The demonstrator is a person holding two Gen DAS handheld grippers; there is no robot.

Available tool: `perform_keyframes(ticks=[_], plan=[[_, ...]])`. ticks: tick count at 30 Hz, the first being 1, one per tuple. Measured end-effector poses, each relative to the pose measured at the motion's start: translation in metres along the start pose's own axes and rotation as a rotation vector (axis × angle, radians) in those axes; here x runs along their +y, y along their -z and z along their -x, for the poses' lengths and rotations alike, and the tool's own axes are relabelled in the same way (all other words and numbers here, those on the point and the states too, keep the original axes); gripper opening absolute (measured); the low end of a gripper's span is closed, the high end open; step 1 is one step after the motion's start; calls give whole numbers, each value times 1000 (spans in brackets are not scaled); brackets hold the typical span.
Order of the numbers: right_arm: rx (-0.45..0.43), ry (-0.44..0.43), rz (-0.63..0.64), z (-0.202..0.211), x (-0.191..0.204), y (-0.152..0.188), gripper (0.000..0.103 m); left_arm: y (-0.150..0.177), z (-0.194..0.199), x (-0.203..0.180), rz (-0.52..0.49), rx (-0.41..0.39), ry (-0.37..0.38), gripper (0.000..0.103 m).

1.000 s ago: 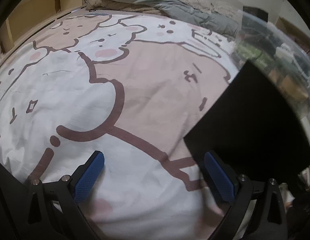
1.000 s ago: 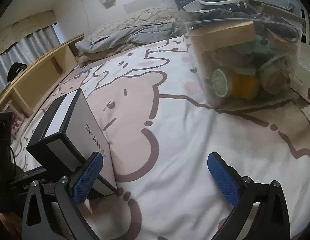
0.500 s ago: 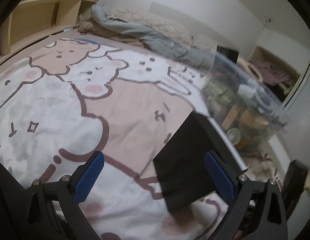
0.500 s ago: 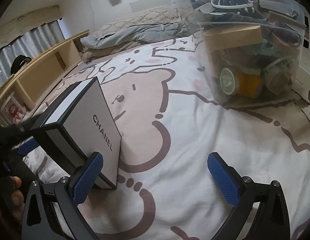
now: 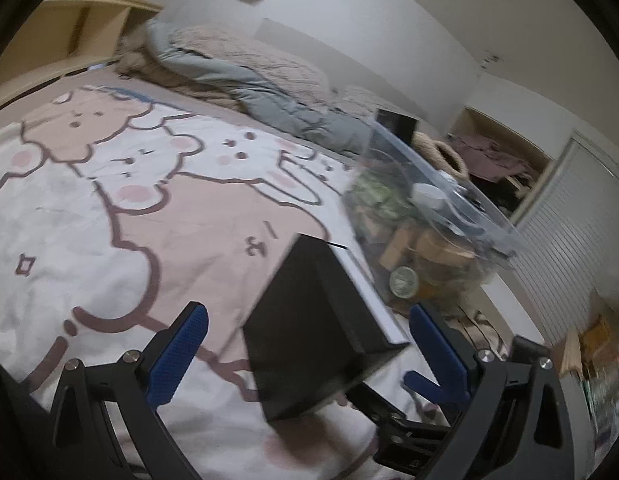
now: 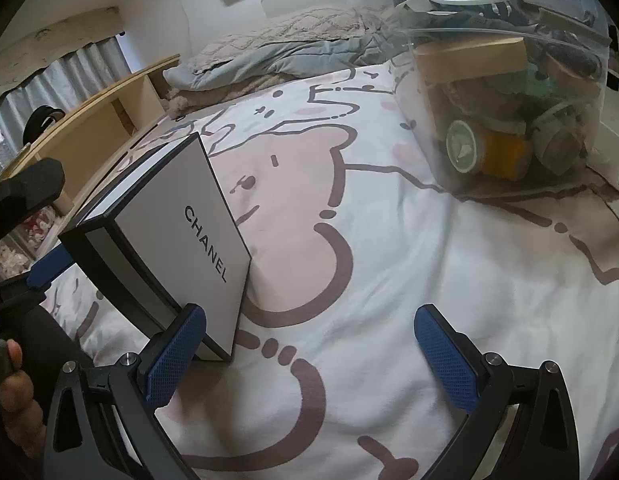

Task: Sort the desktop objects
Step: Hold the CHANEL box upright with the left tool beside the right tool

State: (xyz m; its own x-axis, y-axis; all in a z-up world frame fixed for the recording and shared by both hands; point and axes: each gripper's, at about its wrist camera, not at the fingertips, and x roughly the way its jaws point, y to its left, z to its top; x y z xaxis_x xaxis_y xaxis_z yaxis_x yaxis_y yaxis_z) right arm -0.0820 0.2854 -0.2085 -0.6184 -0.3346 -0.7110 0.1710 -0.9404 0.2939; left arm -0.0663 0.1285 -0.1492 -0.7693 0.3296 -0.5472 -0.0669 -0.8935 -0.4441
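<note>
A: Left wrist view first. What do you make of it?

B: The left gripper [image 5: 307, 350] is spread wide, its blue pads either side of the black-and-white box [image 5: 321, 332] at lower centre. The box stands on the bed sheet [image 5: 129, 240], and I can't tell if either pad touches it. The clear plastic bin [image 5: 433, 236] full of odds and ends sits just beyond it, right of centre.

A: And the other gripper down in the lower right corner?

B: That's the right gripper [image 5: 421, 384] coming in from that side.

A: Right wrist view, then.

B: The right gripper [image 6: 309, 350] is also wide, holding nothing. The box [image 6: 177, 248] with its CHANEL lettering fills the left of the frame, leaning slightly, its near corner just behind the left pad. The bin [image 6: 505, 92] is at upper right, well apart from the box.

A: So which step is this?

B: I'd judge the approach to the box, not yet gripped. Next, one gripper needs to centre on a box face narrow enough for its span, close firmly, then carry it to the bin, probably with the other steadying it.
</note>
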Motion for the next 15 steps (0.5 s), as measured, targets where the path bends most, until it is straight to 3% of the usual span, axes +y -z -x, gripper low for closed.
perform_keyframes(ticks=[9,11,15], plan=[[5,-28,7,1,8,10,103,9,-3,-18,-78,22,24,100],[6,-46,17,2,12,12,103,10,-5,-17,-80,32,11,91],[18,-62,61,-2,26,15,103,13,-11,-11,-60,63,-15,86]])
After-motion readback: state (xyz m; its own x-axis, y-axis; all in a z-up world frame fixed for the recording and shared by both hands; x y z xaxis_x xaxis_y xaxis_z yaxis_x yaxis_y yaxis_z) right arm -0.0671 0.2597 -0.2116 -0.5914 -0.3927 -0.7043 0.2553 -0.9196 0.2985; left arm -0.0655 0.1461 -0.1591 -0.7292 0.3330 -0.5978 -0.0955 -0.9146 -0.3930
